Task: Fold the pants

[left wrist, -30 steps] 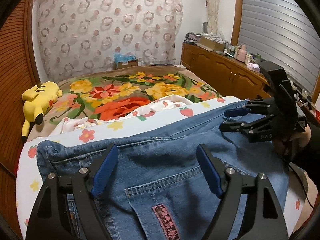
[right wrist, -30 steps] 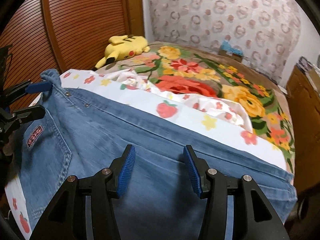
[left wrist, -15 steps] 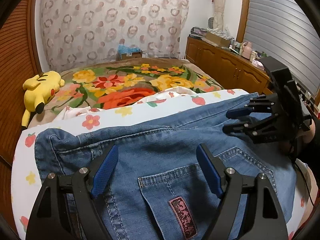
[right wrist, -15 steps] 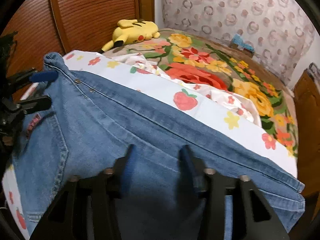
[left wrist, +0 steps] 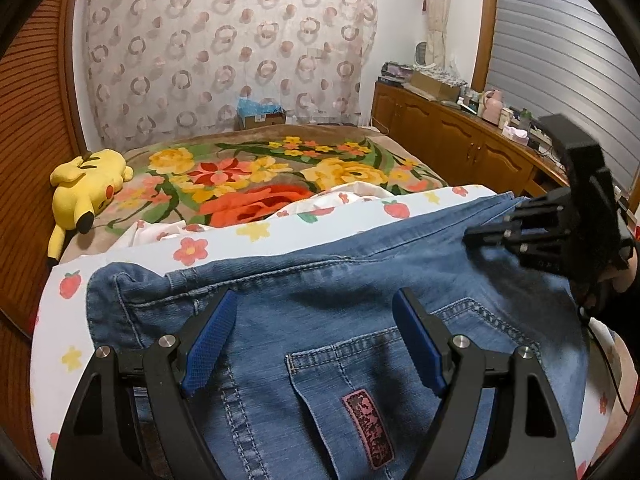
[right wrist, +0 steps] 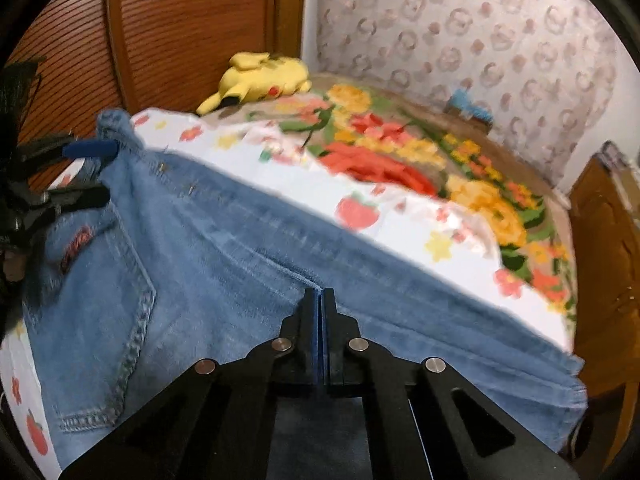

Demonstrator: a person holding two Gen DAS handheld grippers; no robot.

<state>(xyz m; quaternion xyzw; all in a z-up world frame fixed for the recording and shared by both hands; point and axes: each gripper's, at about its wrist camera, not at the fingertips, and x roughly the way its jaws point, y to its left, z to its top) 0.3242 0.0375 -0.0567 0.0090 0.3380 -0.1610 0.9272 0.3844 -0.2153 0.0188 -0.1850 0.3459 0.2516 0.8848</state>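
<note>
Blue jeans [left wrist: 352, 288] lie across a white fruit-print sheet [left wrist: 256, 232] on the near end of the bed. The waist and back pocket with its red label [left wrist: 368, 428] are at the left end. My left gripper [left wrist: 316, 340] is open, its blue-padded fingers spread over the waistband area. My right gripper [right wrist: 319, 300] has its jaws pressed together low on the jeans [right wrist: 224, 248] near the middle of the legs; whether denim is pinched between them does not show. It also shows in the left wrist view [left wrist: 480, 236] at the right.
A yellow plush toy [left wrist: 86, 188] lies at the bed's left side on the floral blanket [left wrist: 256, 176]. A wooden sideboard [left wrist: 460, 144] with clutter runs along the right. A slatted wooden door [right wrist: 180, 28] stands at the left.
My right gripper has shut; it was open a second ago. Both grippers have moved forward over the jeans, and the waist and pocket now sit further into the left wrist view.
</note>
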